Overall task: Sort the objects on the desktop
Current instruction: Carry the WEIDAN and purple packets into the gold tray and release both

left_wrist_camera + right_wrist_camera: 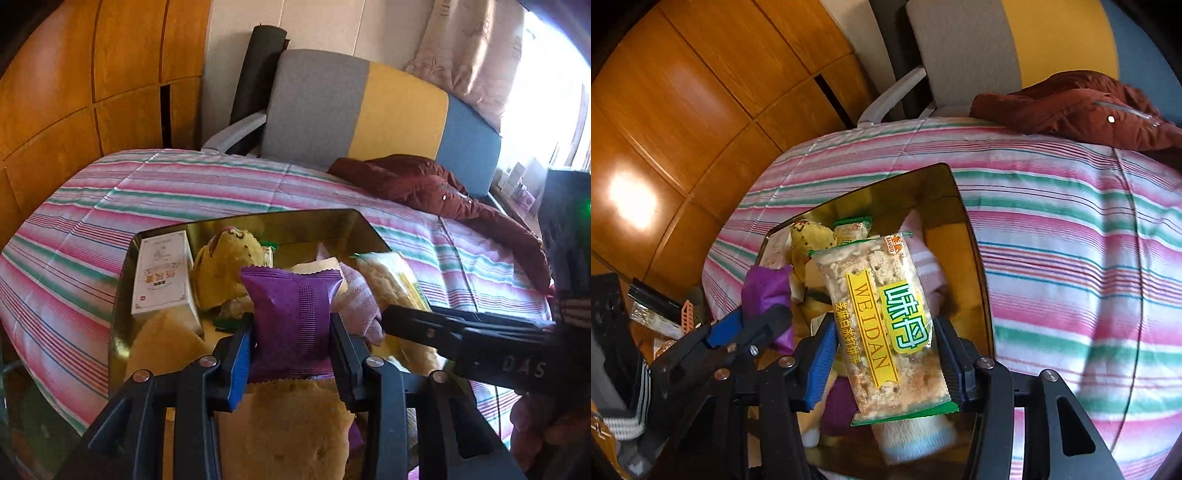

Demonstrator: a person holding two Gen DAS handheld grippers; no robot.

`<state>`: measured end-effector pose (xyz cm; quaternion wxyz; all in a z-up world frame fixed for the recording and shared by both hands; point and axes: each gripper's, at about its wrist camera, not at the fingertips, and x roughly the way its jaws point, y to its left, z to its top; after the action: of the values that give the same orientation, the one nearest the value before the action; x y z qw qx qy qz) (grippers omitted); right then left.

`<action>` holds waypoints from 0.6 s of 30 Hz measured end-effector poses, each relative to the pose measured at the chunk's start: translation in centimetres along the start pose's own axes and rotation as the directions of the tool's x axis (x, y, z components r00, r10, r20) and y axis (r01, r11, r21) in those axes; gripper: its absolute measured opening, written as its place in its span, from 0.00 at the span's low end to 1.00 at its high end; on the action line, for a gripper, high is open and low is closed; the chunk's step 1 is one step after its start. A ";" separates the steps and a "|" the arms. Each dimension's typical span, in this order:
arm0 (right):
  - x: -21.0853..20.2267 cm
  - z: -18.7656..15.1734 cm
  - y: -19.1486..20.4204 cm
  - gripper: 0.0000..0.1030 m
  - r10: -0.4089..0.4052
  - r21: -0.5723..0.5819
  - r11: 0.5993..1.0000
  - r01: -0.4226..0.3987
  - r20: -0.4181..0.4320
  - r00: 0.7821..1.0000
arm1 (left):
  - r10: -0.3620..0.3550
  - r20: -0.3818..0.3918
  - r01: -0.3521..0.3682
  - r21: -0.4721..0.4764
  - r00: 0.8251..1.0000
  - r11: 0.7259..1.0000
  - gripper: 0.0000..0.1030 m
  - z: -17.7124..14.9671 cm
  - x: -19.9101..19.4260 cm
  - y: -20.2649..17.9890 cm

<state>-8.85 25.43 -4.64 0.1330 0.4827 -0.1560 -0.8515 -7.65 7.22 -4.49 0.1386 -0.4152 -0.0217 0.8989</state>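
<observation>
- Left wrist view: my left gripper (pixel 291 328) pinches a purple crinkle-edged foil snack packet (pixel 291 306) between its pads, held just above the shiny gold-coloured metal tray (pixel 122 295) that sits on the pink, green and white striped tablecloth (pixel 147 192).
- The tray already holds a white printed carton (pixel 162 280), yellow crumbly pastries (pixel 225 269) and other wrapped snacks (a fair pile, so I judge the sorting well advanced).
- My right gripper (pixel 391 317) reaches in from the right over the tray; this view does not show its grip.
- Right wrist view: my right gripper (pixel 886 343) clamps a clear, green-edged cracker packet with a yellow label (pixel 882 325), also hanging over the tray (pixel 967 266).
- The purple packet (pixel 764 291) shows at the left, in the left gripper (pixel 746 325).
- What remains, I judge: set both packets down in the tray. No loose items show on the cloth, though much of the table lies out of view.
</observation>
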 end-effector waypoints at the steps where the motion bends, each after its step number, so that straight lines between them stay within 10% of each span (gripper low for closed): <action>1: 0.3 0.2 0.1 0.51 -0.007 -0.004 1.000 0.007 -0.005 1.000 | 0.005 -0.003 -0.005 0.003 1.000 1.000 0.37 0.0 0.3 0.0; 18: 1.8 2.0 -1.2 0.53 -0.053 0.008 0.999 0.054 -0.019 0.998 | 0.001 -0.065 -0.002 -0.005 0.998 1.000 0.39 -0.1 3.8 -0.7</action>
<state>-11.53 26.16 -5.54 0.1095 0.4952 -0.1456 -0.8495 -9.76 8.92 -7.27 0.1377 -0.4447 -0.0189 0.8848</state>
